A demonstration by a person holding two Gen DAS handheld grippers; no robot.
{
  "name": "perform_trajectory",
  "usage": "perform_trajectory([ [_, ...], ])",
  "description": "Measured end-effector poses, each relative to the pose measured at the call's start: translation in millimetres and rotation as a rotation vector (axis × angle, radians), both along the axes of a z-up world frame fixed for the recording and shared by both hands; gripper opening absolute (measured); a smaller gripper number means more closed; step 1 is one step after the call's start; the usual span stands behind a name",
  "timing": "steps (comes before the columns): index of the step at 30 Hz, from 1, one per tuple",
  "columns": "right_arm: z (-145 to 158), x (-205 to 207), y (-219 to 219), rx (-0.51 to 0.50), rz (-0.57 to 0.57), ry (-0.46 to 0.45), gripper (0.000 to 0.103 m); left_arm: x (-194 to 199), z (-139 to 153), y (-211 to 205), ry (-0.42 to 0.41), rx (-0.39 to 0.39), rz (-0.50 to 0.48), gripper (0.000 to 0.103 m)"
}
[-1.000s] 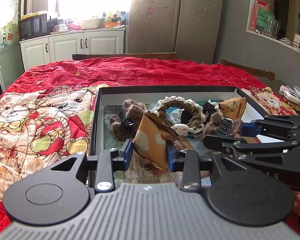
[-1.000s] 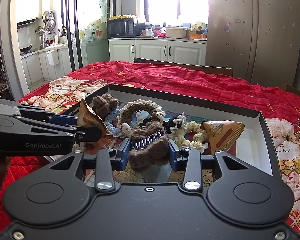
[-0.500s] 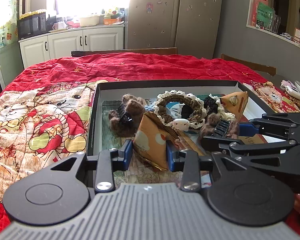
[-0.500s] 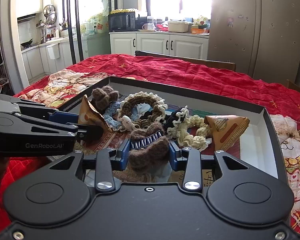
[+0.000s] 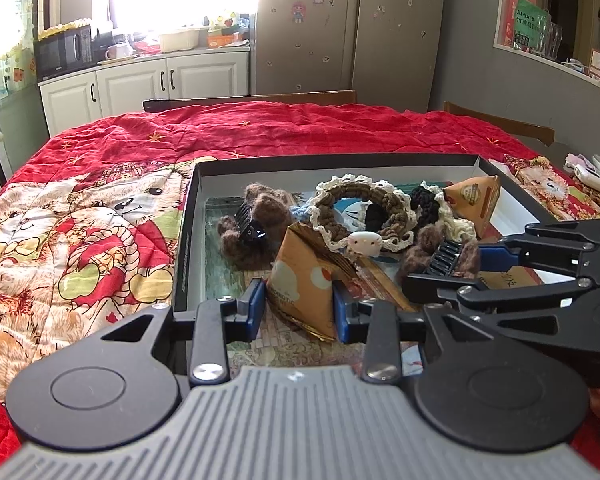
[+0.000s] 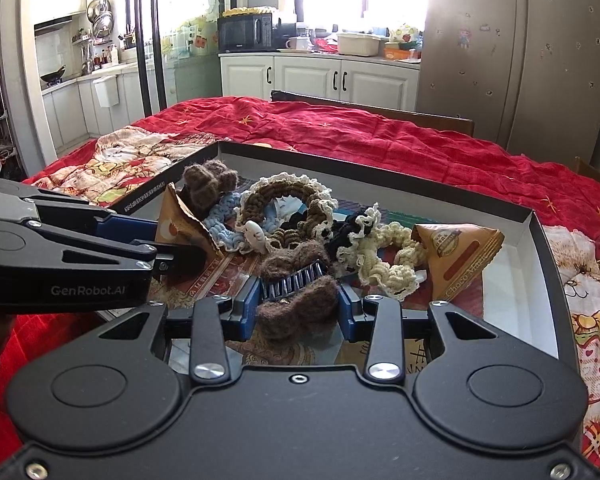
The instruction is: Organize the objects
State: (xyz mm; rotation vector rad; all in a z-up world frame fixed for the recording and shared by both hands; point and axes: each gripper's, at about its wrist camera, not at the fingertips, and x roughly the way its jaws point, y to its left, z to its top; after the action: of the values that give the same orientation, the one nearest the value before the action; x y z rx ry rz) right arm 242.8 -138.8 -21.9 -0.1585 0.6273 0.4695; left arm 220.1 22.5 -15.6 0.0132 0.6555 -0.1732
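left claw grips one of two orange packets; right claw grips one of two brown furry clips, both inside the box.

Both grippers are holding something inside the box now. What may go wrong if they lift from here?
1. The left gripper pinches only the lower corner of the orange packet, so the packet may swing or slip out.
2. The furry hair clip in the right gripper lies against the crocheted hair ties; its teeth might snag and drag them.
3. Both grippers sit close together in the box and could bump.
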Motion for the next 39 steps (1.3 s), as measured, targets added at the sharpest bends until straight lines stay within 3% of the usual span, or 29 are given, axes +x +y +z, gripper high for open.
perform_trajectory([
  [14, -0.2, 2.7, 5.0, -0.028, 0.001, 0.021, 0.038, 1.0, -1.1, 0.1, 0.003, 0.006, 0.001, 0.041],
  [20, 0.1, 3.2, 4.8, -0.023, -0.002, 0.02, 0.039, 0.8, -1.1, 0.2, 0.003, 0.005, 0.001, 0.05],
  [28, 0.5, 1.8, 4.0, -0.018, -0.009, 0.009, 0.041, 0.0, -1.1, 0.7, -0.002, 0.004, 0.002, 0.051],
  [31, 1.5, 0.8, 3.5, -0.018, -0.013, 0.0, 0.043, -0.9, 0.2, 0.3, -0.006, 0.003, 0.0, 0.057],
  [39, 5.4, -2.3, 2.9, -0.009, -0.017, -0.022, 0.052, -3.8, 2.9, -0.9, -0.014, 0.005, 0.004, 0.062],
])
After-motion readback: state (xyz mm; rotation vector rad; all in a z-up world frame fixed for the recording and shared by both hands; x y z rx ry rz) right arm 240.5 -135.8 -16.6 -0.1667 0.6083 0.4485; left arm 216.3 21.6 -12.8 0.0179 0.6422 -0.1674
